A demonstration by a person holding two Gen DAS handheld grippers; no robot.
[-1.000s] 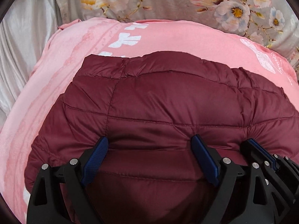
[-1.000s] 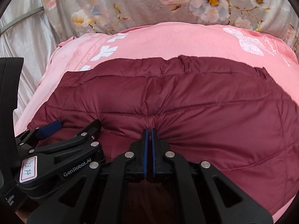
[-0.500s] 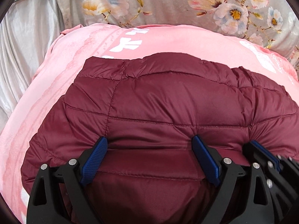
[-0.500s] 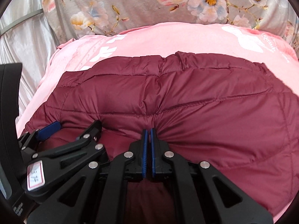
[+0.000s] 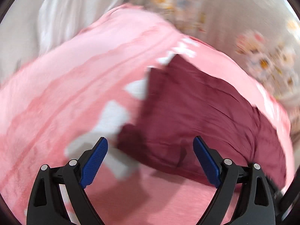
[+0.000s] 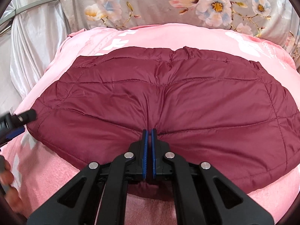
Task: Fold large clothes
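Right gripper is pinching the near edge of the maroon puffer jacket, which is lying ahead on the pink blanket. Left gripper is gaping empty; jacket's corner is sitting just ahead-right of it.

Place: a bedroom in a home.
Bed: a pink blanket with white print covers it edge to edge.
Far edge: floral bedding, grey with pink and blue blossoms.
Left corner: draped silvery satin fabric.
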